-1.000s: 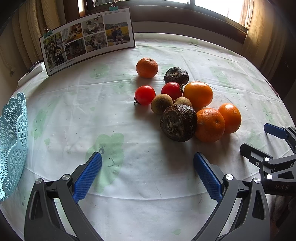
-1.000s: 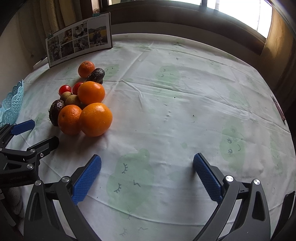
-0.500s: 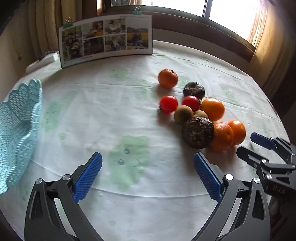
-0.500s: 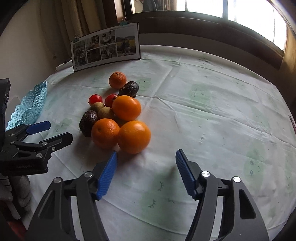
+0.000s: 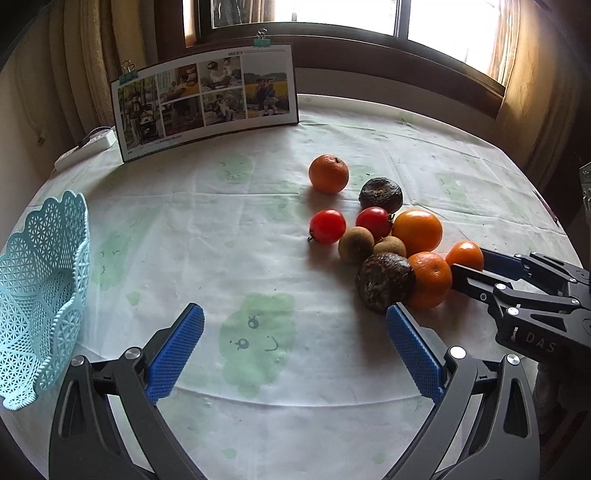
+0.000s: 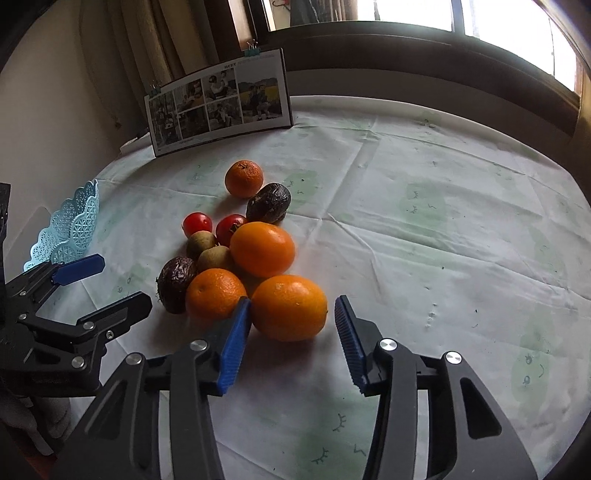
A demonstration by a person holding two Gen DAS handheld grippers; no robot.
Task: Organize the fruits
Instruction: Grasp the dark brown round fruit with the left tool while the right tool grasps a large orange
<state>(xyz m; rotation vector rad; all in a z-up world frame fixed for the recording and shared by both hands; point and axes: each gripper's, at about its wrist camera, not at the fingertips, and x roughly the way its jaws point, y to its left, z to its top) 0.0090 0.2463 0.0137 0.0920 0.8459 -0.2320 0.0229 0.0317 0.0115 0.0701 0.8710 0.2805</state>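
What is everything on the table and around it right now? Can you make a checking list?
Surface: round table under a pale cloth with green cartoon prints.
Job's things: nine fruits clustered together; the nearest orange sits between the right gripper's fingers; blue basket holds nothing visible.
Clutter: photo board stands at the far edge.
Grippers: right gripper open, straddling the orange, its left pad touching or nearly so; left gripper open over bare cloth.
Cables: white power strip behind the board.
Surroundings: window and curtains.
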